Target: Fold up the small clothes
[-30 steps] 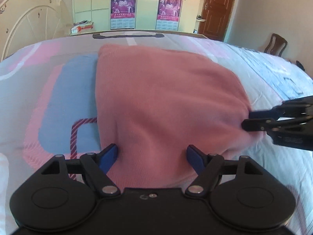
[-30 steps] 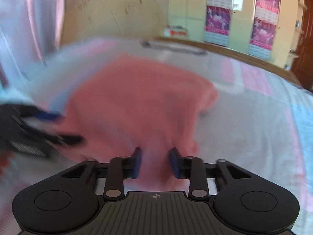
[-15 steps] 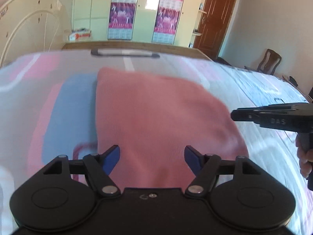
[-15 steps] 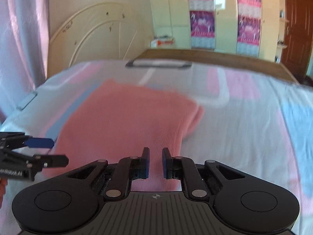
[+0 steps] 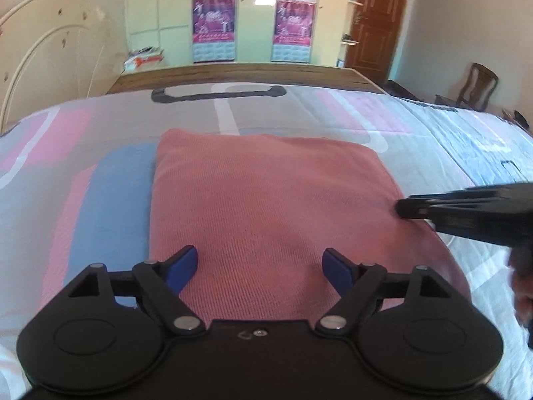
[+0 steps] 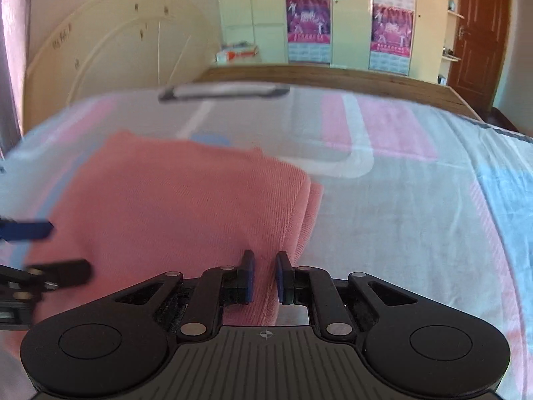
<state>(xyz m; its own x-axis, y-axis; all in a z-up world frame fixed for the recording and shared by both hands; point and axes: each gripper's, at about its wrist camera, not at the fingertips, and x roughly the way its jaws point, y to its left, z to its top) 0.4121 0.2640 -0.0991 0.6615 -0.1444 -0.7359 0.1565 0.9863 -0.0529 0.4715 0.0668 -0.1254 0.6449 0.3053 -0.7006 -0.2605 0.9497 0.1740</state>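
A pink knit garment lies folded flat in a rectangle on the bed; it also shows in the right wrist view. My left gripper is open wide above the garment's near edge, holding nothing. My right gripper hovers over the garment's near right corner with its jaws almost together and a narrow gap between them; no cloth is pinched. The right gripper also shows in the left wrist view, at the garment's right edge. The left gripper's fingers show at the left of the right wrist view.
The bedsheet is patterned in pink, blue and grey. A wooden footboard runs along the far edge. A cream headboard leans at the left wall. A brown door and a chair stand at the right.
The right gripper let go of the garment's right corner and drew back with its jaws nearly closed. Both grippers rose and pulled back; the garment now lies flat.
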